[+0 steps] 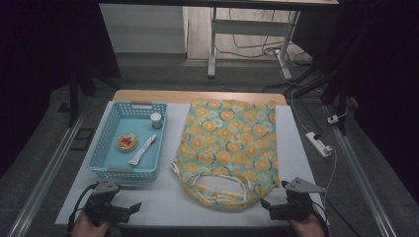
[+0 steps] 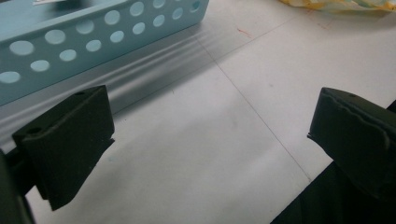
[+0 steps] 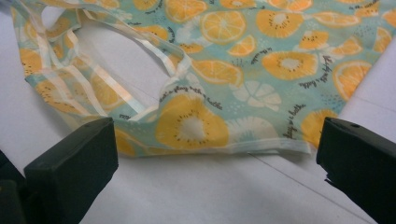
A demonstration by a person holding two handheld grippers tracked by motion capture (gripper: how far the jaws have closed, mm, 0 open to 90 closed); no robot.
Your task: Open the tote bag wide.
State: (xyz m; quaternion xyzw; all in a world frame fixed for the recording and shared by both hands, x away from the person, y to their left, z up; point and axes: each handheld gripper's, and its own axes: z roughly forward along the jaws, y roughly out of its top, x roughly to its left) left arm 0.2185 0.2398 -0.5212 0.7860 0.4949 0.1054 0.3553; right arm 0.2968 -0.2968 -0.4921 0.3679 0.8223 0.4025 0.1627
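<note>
High view: my fruit-print bag [image 1: 228, 143] lies flat on the white worktop [image 1: 163, 200]; both tools, left tool [image 1: 129, 209] and right tool [image 1: 268, 209], gape empty near its handles.

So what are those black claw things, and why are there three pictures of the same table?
Those claws are grippers, simple tools with two black jaws, and a person holds one in each hand. The big picture comes from a camera above the table: you can see the left gripper and the right gripper at the bottom edge. The other two pictures come from little cameras riding on each gripper, looking out between its jaws.

On the white table sits a blue basket holding a small jar, a round tin and a white tube. Beside it lies a flat cloth bag printed with orange slices, its handles toward the person.

Both grippers are open and hold nothing. The right one points at the bag's edge, the left one at bare table beside the basket.
</note>
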